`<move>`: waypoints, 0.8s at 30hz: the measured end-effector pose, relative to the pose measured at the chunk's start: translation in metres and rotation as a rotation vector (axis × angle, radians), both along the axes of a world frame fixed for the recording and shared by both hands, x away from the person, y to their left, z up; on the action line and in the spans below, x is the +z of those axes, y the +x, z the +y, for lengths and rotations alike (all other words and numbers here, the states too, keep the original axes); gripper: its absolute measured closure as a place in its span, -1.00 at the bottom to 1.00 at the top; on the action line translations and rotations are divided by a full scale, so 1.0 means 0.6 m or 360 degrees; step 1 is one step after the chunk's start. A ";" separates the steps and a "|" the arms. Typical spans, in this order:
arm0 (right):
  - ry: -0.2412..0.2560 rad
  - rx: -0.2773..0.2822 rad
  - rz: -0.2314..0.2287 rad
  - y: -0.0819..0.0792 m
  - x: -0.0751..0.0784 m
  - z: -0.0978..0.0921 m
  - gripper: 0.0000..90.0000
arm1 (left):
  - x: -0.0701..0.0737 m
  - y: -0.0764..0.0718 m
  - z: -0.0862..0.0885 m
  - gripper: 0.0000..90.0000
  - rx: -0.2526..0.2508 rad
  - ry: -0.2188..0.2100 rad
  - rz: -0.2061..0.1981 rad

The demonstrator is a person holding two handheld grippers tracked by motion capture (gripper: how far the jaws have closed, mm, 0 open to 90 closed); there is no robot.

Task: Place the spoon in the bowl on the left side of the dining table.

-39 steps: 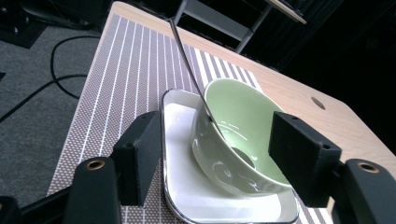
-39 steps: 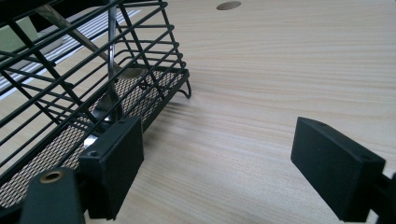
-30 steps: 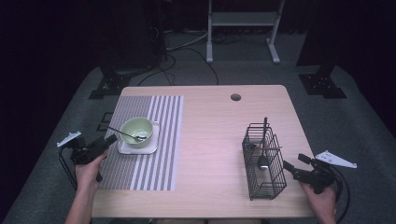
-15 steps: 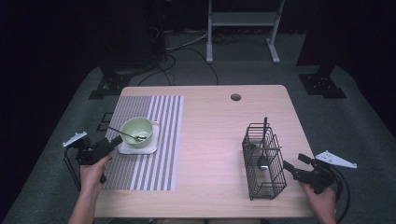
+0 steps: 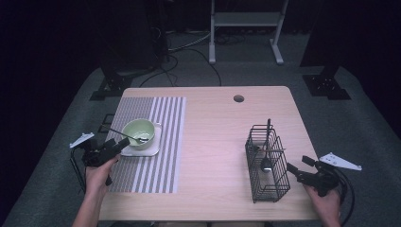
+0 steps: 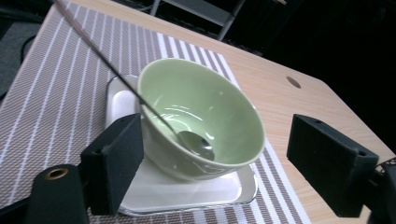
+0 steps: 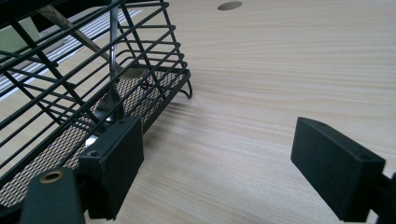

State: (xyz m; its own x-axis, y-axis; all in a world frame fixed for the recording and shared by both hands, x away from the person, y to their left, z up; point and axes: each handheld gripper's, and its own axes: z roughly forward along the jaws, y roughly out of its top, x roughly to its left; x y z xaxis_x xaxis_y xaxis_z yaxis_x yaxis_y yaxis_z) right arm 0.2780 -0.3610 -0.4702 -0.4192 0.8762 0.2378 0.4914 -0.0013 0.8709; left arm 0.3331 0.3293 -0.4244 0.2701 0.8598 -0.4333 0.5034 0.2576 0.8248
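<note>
A pale green bowl [image 5: 138, 132] [image 6: 201, 116] sits on a white square plate [image 5: 150, 150] [image 6: 187, 191] atop a striped placemat [image 5: 156, 132] [image 6: 70, 79]. A spoon [image 5: 124, 135] [image 6: 140, 98] rests in the bowl, its thin handle sticking out to the left. My left gripper [image 5: 118, 144] [image 6: 215, 161] is open, its jaws on either side of the bowl's near wall. At the right stands a black wire basket [image 5: 267, 163] [image 7: 70, 84] with utensils [image 5: 266, 151] [image 7: 112, 60] inside. Just right of the basket, my right gripper [image 5: 293, 169] [image 7: 217, 165] hangs open over bare wood.
The wooden table [image 5: 213, 137] has a round cable hole [image 5: 239, 98] [image 7: 229, 5] near its far edge. Dark floor, stand legs and cables lie beyond the table. The stretch of table between placemat and basket is bare wood.
My left gripper has moved forward and right to the bowl, so its jaws now flank the bowl's near side. The right gripper has stayed put.
</note>
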 end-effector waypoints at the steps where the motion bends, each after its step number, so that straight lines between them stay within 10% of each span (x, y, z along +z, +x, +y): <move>1: -0.0001 0.0001 0.0000 0.000 0.000 0.000 -0.64 | 0.001 0.000 -0.002 -0.63 -0.0009 0.0002 -0.0004; 24: 0.0001 0.0006 0.0001 0.000 0.000 0.000 -0.64 | 0.010 0.005 -0.067 -0.63 -0.0183 0.0059 -0.0033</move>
State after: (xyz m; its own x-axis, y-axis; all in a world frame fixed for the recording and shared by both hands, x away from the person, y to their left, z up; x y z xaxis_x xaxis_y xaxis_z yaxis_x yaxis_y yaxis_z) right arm 0.2781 -0.3608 -0.4703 -0.4225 0.8744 0.2386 0.4919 0.0001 0.8706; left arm 0.3359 0.2894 -0.4183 0.3766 0.8378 -0.3953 0.5107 0.1682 0.8431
